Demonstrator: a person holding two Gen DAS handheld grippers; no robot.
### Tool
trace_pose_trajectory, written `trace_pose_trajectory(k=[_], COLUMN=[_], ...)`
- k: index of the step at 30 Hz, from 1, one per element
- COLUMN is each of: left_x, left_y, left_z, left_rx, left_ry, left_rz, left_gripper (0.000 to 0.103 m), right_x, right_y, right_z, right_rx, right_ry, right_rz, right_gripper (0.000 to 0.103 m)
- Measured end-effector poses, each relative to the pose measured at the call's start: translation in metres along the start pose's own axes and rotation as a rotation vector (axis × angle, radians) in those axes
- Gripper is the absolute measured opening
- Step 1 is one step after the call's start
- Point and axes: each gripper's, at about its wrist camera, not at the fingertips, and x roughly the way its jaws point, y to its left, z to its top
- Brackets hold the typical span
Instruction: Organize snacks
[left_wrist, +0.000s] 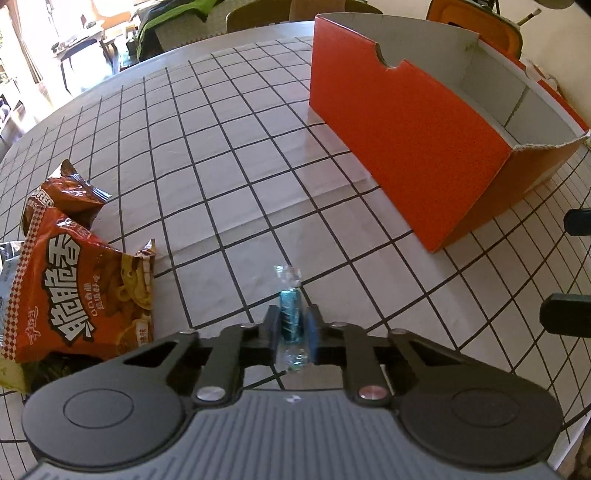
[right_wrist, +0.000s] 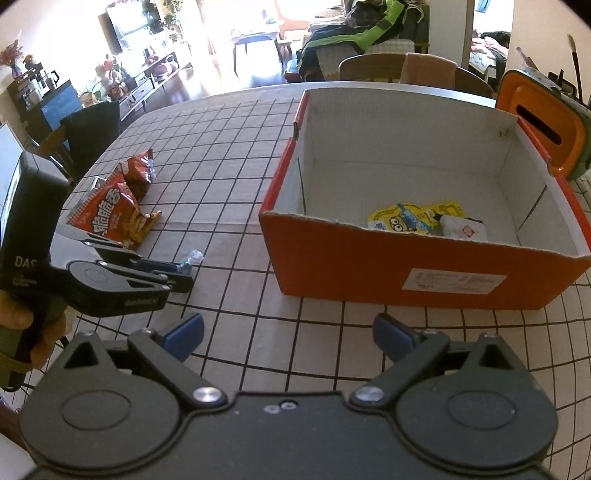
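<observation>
Left wrist view: my left tongs (left_wrist: 291, 325) are pinching a small wrapped candy (left_wrist: 291, 314) by its middle, low over the checked counter (left_wrist: 229, 155). I judge it feather-light and hard at the core, with a slick crinkly wrapper; the firm centre is the right place to hold, since the twisted ends would just fold or slip out. A gentle squeeze should be enough, though so narrow a thing could pivot between the pads if I swing it quickly.

It looks teal and shiny in the middle, with clear cellophane twists sticking out ahead of and behind the pads. It lies lengthwise along the tongs, just beside the snack bags (left_wrist: 85, 284) at my left and well apart from the orange box (left_wrist: 406, 147) ahead at right.

From the right wrist, my right tongs (right_wrist: 288, 338) are spread wide and hold nothing, hovering over the counter near the box front. The box (right_wrist: 369, 254) is open on top and has a yellow packet (right_wrist: 410, 218) and a white one (right_wrist: 461, 229) lying on its floor. The red bags (right_wrist: 118, 210) lie on the counter to the left, beyond the left tongs (right_wrist: 183, 271).
</observation>
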Motion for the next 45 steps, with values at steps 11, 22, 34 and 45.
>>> trace_pose_trajectory(k=[11, 22, 34, 45], left_x=[-0.019, -0.081, -0.107, -0.110], left_y=[0.005, 0.048, 0.110, 0.136], left_z=[-0.006, -0.043, -0.090, -0.102], left_rx=[-0.051, -0.200, -0.380, -0.442], left_ry=[-0.041, -0.119, -0.109, -0.103], left_rz=[-0.010, 0.013, 0.114, 0.123], left_gripper=[0.012, 0.012, 0.012, 0.012], right_x=[0.000, 0.012, 0.076, 0.132], right_y=[0.006, 0.053, 0.148, 0.197], right_z=[0.008, 0.040, 0.075, 0.087], right_rx=[-0.018, -0.212, -0.486, -0.761], right_ry=[0.005, -0.029, 0.008, -0.021], right_rz=[0.016, 0.132, 0.339, 0.343], right_gripper=[0.096, 0.097, 0.098, 0.092])
